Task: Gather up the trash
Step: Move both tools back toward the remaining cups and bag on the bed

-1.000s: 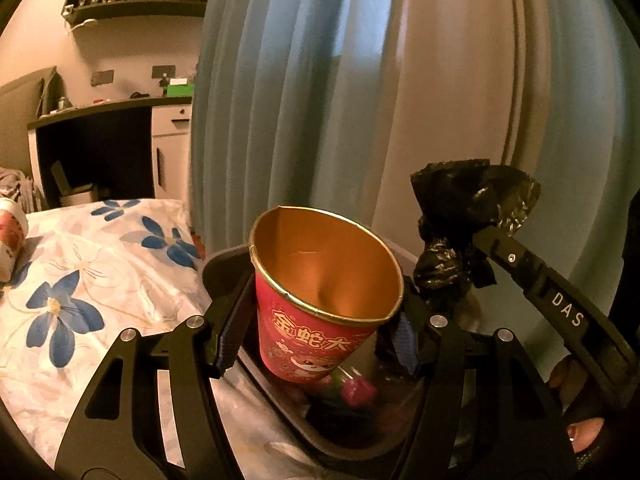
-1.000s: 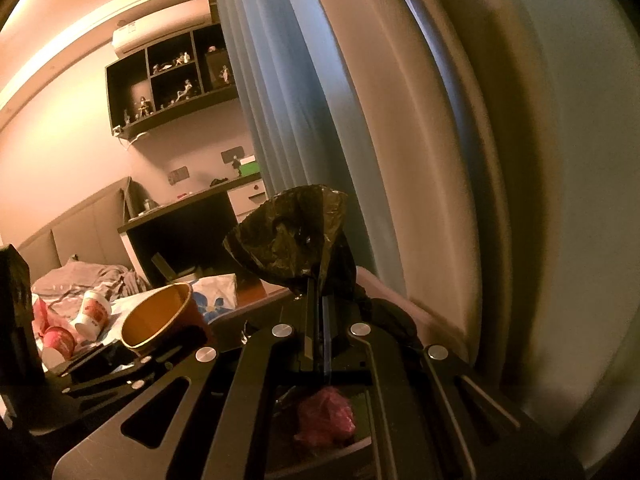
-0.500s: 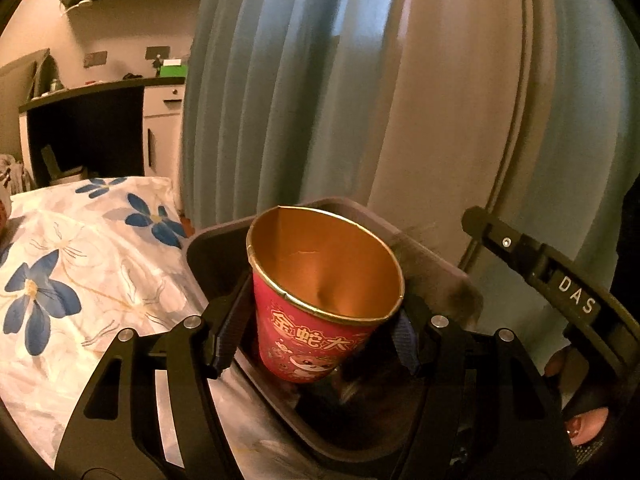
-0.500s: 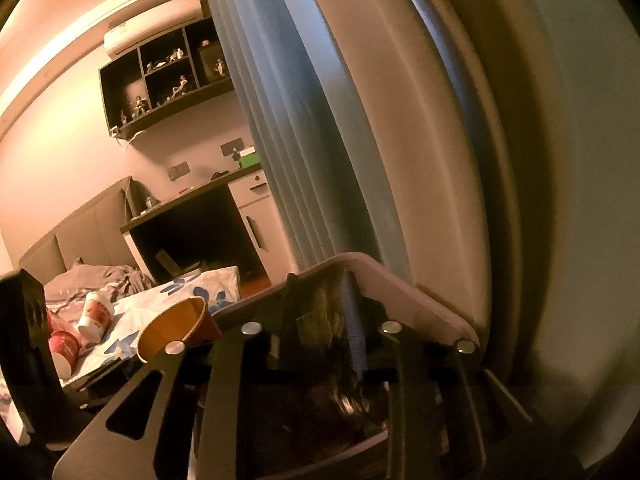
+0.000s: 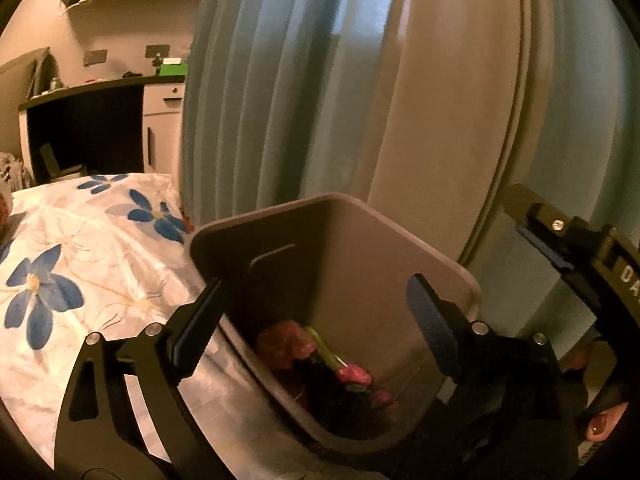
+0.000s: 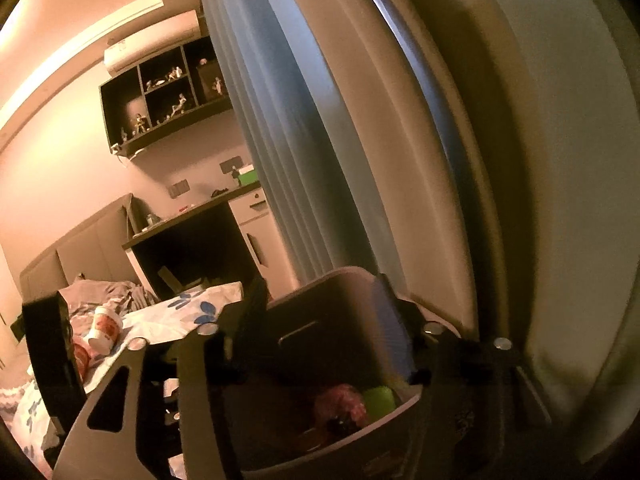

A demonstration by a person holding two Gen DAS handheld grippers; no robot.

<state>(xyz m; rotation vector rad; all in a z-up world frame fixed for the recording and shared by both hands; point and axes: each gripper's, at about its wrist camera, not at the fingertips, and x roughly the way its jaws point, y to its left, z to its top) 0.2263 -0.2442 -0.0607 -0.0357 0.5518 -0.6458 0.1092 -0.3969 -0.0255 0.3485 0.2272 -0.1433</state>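
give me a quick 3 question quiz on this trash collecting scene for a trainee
1. True or false: the left gripper holds a cup.
2. Where is the pink trash? A) on the bed B) in the bin C) on the desk
3. What pattern is on the bedsheet?

Key
1. False; its jaws are opening, with nothing between them.
2. B
3. Blue flowers on white.
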